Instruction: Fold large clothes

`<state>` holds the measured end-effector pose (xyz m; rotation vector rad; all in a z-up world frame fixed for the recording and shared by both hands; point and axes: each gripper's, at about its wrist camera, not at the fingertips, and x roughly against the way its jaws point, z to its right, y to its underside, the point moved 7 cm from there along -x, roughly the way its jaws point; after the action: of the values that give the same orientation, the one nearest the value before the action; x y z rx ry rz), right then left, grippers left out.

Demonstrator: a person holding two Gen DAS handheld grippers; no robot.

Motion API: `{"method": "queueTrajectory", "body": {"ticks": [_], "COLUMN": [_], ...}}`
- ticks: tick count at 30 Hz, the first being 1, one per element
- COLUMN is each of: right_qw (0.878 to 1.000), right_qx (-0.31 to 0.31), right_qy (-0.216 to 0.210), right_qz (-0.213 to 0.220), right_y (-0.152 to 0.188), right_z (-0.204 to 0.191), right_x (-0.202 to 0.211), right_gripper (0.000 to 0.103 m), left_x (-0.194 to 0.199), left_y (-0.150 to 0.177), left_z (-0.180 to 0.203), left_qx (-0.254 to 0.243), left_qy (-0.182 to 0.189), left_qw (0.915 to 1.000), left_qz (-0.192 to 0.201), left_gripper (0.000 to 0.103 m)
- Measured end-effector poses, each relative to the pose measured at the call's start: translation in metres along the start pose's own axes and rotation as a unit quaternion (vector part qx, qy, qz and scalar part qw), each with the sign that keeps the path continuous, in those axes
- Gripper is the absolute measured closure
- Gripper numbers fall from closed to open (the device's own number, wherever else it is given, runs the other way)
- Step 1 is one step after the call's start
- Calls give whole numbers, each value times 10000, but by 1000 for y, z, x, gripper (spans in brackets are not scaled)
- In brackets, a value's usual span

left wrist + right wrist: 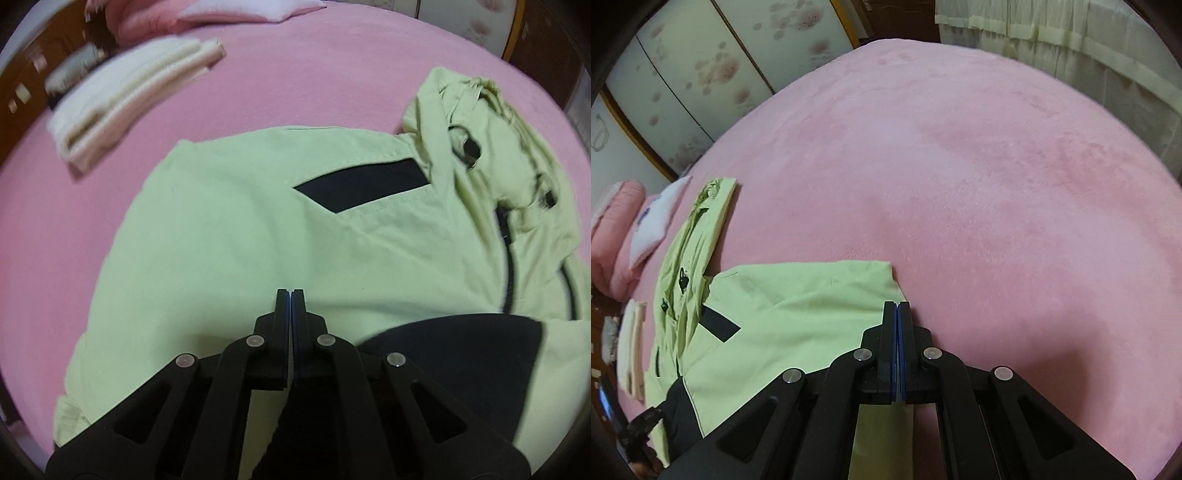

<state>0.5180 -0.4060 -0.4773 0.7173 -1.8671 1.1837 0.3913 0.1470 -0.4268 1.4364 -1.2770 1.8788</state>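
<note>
A pale green jacket [258, 229] with black panels lies partly folded on a pink bed [997, 184], its body spread flat and its hood [491, 122] bunched at the far right end in the left wrist view. The jacket's long axis appears to run from the hood down toward the black hem panel [461, 350] nearest the person. The left claw [291, 295] hangs directly above the middle of the jacket's body, jaws pressed together with no cloth between the tips. The right claw [897, 306], likewise closed, sits just beside the jacket's squared outer corner [886, 266], with the cloth stretching away to its left and bare bedding to its right; a strip of green shows beneath its frame, but whether any fabric is gripped cannot be told. By this reading the left claw is nearer the jacket's centre and the right nearer its free edge, so the next fold would likely start from that edge. Beyond the jacket, a folded cream garment [122, 99] rests on the bed, with pink pillows [617, 236] further off. Flower-patterned wardrobe doors [713, 66] and a pale curtain [1071, 44] stand past the bed.
</note>
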Motion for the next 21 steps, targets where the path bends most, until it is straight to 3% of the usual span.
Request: {"method": "queueTrajectory", "body": {"ticks": [3,7,11,15,18,21], "right_qw": [9999,9997,9997,9997,9993,9992], "right_qx": [-146,-141,31,6,-67,-92], "right_qy": [-37,-172,-213,-218,-226,-224], "right_qz": [73,143,101,-142,-301,-324], "right_y": [6,28,64,110,144,168], "right_z": [-19,-56,-96,-120,-133,-143], "right_x": [15,34,53,72,84,95], "right_gripper": [97,97,95,95,95,95], "left_x": [7,21,35,35,19,16], "left_y": [5,7,8,13,28,31], "left_z": [-2,-8,-5,5,10,11], "left_qx": [203,348,310,-119,-637,-1024], "left_qy": [920,1805,2355,2352,2087,1837], "left_qw": [9948,9814,9692,9666,9655,9693], "left_qz": [-384,-548,-647,-1011,-1424,-1277], "left_gripper": [99,74,55,52,52,72]}}
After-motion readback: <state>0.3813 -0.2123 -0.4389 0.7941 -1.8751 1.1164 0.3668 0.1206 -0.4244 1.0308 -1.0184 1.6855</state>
